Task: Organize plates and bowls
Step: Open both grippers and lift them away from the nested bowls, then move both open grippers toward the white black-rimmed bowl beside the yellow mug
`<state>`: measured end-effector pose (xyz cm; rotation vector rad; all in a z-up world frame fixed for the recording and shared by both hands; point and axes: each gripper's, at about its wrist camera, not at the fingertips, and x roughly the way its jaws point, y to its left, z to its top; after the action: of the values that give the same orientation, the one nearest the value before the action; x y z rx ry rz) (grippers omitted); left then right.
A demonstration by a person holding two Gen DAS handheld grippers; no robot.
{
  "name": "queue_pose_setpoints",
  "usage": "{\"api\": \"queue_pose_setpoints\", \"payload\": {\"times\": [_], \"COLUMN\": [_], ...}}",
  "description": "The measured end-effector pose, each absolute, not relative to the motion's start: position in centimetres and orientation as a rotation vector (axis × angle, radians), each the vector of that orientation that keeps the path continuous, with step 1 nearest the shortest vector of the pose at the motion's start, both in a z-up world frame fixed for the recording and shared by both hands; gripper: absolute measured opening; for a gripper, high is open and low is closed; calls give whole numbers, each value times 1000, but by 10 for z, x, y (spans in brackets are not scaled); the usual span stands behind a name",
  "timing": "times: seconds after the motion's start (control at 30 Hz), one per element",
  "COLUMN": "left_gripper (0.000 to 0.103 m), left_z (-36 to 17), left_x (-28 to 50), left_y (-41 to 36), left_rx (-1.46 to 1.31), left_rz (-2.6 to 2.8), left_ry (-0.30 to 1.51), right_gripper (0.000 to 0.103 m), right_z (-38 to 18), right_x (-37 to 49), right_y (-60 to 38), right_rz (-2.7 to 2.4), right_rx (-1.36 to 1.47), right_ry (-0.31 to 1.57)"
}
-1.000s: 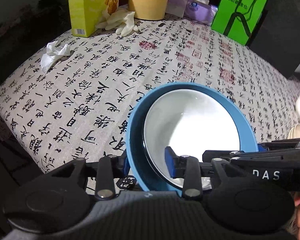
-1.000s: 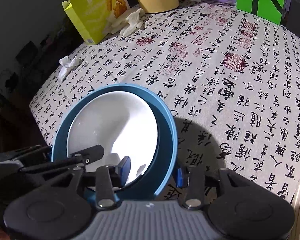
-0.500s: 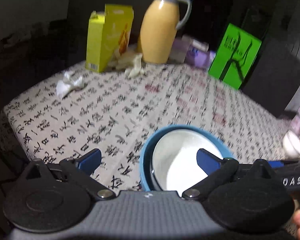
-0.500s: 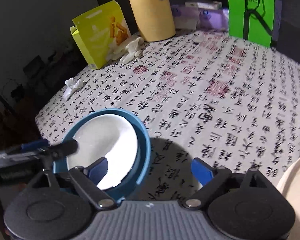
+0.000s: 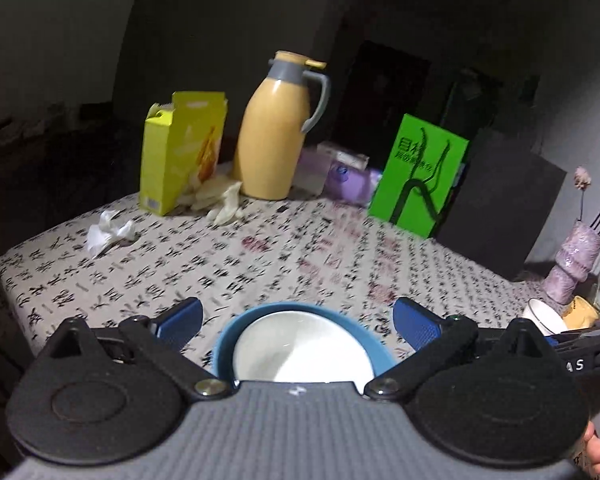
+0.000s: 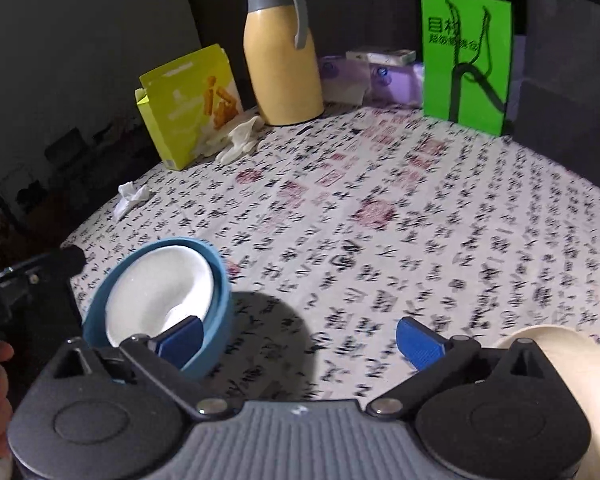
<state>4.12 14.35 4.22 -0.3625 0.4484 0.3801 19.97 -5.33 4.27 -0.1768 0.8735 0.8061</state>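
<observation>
Left gripper (image 5: 296, 322) jaws spread wide, nothing between the blue ribbed pads (image 5: 180, 320), not touching anything. Right gripper (image 6: 298, 338) likewise wide apart and empty; its left pad overlaps the bowl rim in view, contact unclear. Blue bowl (image 5: 226, 344) sits on the tablecloth (image 5: 228, 264) near the front-left edge, round, smooth glossy rim, with a white bowl (image 5: 300, 350) nested inside it, off-centre, glossy ceramic look. In the right wrist view the same blue bowl (image 6: 216, 280) and white bowl (image 6: 160, 292) lie left of the gripper, shadow cast to their right. Cloth is pale with black calligraphy and red seal prints, slightly blurred. At the far side: yellow carton (image 5: 180, 156), open top; tan jug (image 5: 274, 132) with grey collar and handle, smooth plastic; crumpled white gloves (image 5: 220, 200); crumpled tissue (image 5: 108, 232); purple tissue packs (image 5: 346, 176); flat green sign (image 5: 418, 176), upright. Far right: white cup (image 5: 542, 320), yellow cup (image 5: 580, 310), ribbed lilac vase (image 5: 574, 256). Cream curved dish (image 6: 572, 364) edge just beside right gripper.
</observation>
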Motion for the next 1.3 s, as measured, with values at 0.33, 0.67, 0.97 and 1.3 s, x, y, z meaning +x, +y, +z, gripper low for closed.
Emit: {"api": "queue_pose_setpoints", "payload": {"times": [0.33, 0.67, 0.97, 1.3], "left_gripper": [103, 103, 103, 103], "left_z": [50, 60, 60, 61], "left_x": [63, 102, 136, 184], "left_y": [117, 77, 38, -4], "left_rx": [-388, -368, -349, -311], "left_rz": [358, 323, 261, 210], "left_ry": [402, 398, 429, 463], "right_gripper": [103, 103, 103, 103], "right_z": [64, 87, 85, 72], "right_x": [218, 253, 294, 337], "right_y": [-115, -159, -196, -248], "right_rz": [798, 763, 715, 661], "right_rx": [-191, -219, -176, -59], "right_ry": [758, 687, 707, 704]}}
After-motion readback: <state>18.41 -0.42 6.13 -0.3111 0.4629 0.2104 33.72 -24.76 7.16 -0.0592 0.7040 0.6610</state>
